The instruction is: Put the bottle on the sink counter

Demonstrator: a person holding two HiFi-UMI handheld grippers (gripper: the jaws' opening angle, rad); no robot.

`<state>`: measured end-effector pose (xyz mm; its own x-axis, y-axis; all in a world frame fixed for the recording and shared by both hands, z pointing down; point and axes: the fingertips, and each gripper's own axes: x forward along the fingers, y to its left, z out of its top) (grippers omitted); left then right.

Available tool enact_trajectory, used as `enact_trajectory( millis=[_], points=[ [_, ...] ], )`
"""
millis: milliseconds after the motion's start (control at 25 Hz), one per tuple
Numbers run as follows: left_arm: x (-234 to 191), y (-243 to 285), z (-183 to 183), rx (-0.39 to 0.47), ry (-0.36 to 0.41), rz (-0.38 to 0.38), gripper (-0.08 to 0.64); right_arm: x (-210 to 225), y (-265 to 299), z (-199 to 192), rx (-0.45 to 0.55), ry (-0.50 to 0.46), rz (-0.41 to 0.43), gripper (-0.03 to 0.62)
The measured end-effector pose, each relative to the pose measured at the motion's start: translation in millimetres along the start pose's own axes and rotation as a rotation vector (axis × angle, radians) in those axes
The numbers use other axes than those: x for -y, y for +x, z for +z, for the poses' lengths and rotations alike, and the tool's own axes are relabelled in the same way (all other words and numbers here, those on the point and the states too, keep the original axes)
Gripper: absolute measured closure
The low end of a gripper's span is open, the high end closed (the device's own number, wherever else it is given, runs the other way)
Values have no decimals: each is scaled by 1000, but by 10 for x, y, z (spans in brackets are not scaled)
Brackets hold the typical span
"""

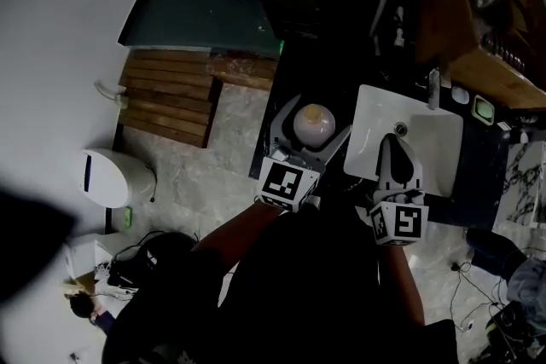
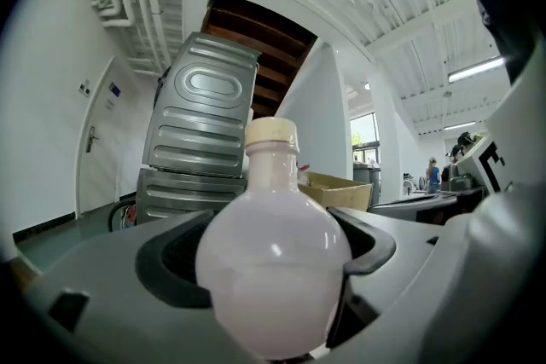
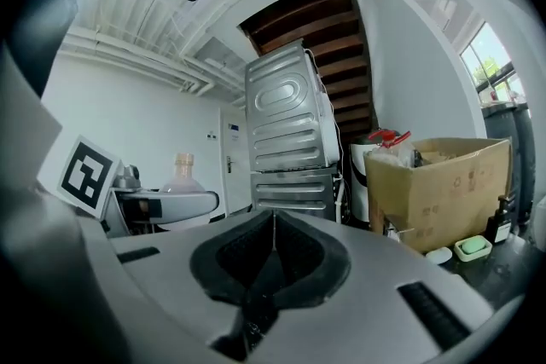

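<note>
A round-bellied bottle point(image 1: 312, 125) of pale pinkish liquid with a cream cap sits between the jaws of my left gripper point(image 1: 317, 122), which is shut on its belly. In the left gripper view the bottle point(image 2: 273, 264) stands upright and fills the gap of the left gripper point(image 2: 275, 256). It hangs over the dark counter point(image 1: 277, 111) just left of the white sink point(image 1: 431, 145). My right gripper point(image 1: 391, 145) is shut and empty over the sink's left part. From the right gripper point(image 3: 271, 239), the bottle point(image 3: 182, 175) shows at the left.
A faucet point(image 1: 433, 88) and a green soap dish point(image 1: 484, 108) stand behind the sink. A cardboard box point(image 3: 444, 183) and stacked grey machines point(image 3: 286, 141) are beyond. On the floor at left are a wooden pallet point(image 1: 171, 98) and a white bin point(image 1: 111, 179).
</note>
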<state>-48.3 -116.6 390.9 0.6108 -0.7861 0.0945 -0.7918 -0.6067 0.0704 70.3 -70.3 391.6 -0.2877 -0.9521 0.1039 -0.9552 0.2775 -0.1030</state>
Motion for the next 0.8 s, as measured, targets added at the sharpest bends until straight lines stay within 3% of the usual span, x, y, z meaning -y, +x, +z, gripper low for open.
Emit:
enact_trajectory(
  millis=[200,400,560,800],
  points=[
    [-209,392,-144,-21,-48,37,164,245,298,-77,-33,5,12,553],
    [-322,759,-427,-55,-72,27,164,456,572,-74,-56,-2,14,554],
    [-346,1017,-560,-58,32,27,164,627,777,-103,-76,23,6,553],
    [-346,1185,-1048,-136,20,31,164,663,959,-371,-145,33,39,554]
  ],
)
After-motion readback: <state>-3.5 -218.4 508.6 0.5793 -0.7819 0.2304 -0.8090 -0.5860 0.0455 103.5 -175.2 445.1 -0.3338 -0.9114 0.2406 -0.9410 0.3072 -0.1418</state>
